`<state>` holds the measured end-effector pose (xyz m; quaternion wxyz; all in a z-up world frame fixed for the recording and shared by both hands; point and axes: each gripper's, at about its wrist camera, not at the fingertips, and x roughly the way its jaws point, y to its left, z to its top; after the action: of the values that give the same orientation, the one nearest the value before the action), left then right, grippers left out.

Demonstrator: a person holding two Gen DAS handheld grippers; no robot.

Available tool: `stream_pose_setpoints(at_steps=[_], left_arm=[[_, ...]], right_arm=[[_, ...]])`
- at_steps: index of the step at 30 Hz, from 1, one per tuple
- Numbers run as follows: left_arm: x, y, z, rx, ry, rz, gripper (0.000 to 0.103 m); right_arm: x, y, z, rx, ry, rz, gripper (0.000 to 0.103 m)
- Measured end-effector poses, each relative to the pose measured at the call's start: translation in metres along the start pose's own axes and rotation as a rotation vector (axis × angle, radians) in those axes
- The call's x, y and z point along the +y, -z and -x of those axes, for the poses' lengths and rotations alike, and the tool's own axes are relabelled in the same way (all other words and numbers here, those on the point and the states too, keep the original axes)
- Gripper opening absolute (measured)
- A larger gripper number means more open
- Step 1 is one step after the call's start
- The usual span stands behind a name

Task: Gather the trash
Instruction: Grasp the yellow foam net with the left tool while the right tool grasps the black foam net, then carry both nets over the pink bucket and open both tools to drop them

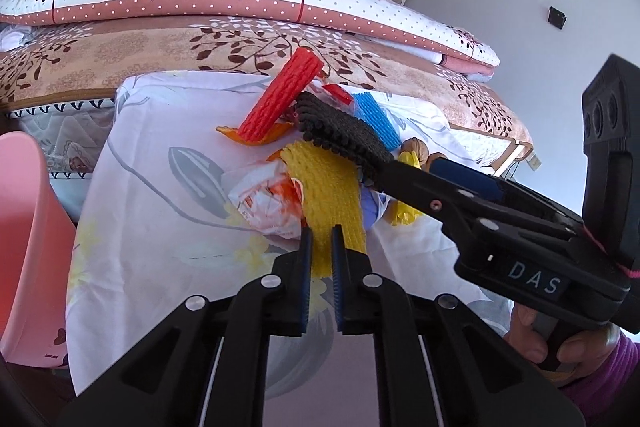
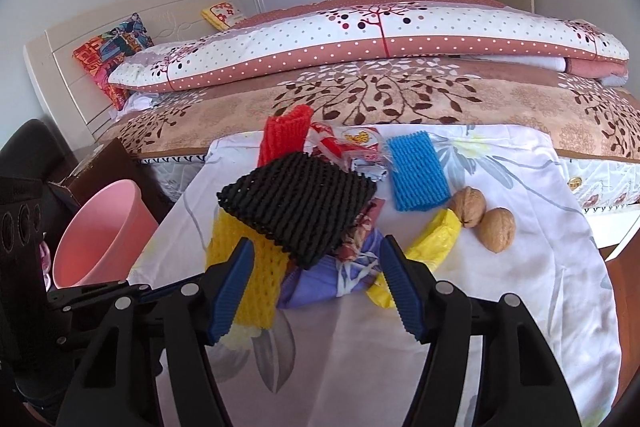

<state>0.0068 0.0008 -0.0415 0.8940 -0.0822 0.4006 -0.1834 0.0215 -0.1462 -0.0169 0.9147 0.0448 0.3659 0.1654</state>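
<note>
Trash pile [image 2: 320, 211] lies on the flowered white cloth [image 2: 520, 267], beside the pink bin [image 2: 100, 227]. Left gripper [image 1: 321, 247] pinches the yellow foam net [image 1: 328, 195]. Right gripper [image 2: 316, 263] stands spread, straddling the black foam net [image 2: 296, 199] without contact.

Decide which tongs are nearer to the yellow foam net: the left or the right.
Left. The left tongs are shut on the yellow foam net's near end; the right tongs are open, hovering beside it, not touching.
</note>
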Motion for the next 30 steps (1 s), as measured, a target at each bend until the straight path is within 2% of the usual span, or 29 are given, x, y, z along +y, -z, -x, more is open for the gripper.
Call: stream_pose_setpoints(at_steps=[6, 9, 11, 15, 16, 17, 30], left_arm=[[0.002, 0.001, 0.0, 0.005, 0.007, 0.002, 0.009], [0.004, 0.002, 0.0, 0.007, 0.012, 0.004, 0.009], [0.004, 0.002, 0.0, 0.007, 0.012, 0.007, 0.009], [0.005, 0.002, 0.001, 0.004, 0.018, 0.012, 0.009], [0.006, 0.001, 0.002, 0.001, 0.019, 0.012, 0.009], [0.005, 0.001, 0.003, -0.001, 0.02, 0.012, 0.009], [-0.002, -0.005, 0.045, -0.097, 0.042, 0.001, 0.009]], right_arm=[[0.016, -0.005, -0.022, 0.032, 0.026, 0.064, 0.063], [0.013, -0.003, -0.033, 0.058, 0.06, 0.073, 0.055], [0.01, -0.003, -0.035, 0.059, 0.058, 0.06, 0.042], [0.004, -0.003, -0.031, 0.051, 0.048, 0.039, 0.023], [0.002, -0.003, -0.03, 0.054, 0.044, 0.031, 0.011], [0.001, -0.003, -0.028, 0.052, 0.042, 0.021, 0.009], [0.005, -0.003, 0.043, -0.068, 0.017, -0.019, 0.007]])
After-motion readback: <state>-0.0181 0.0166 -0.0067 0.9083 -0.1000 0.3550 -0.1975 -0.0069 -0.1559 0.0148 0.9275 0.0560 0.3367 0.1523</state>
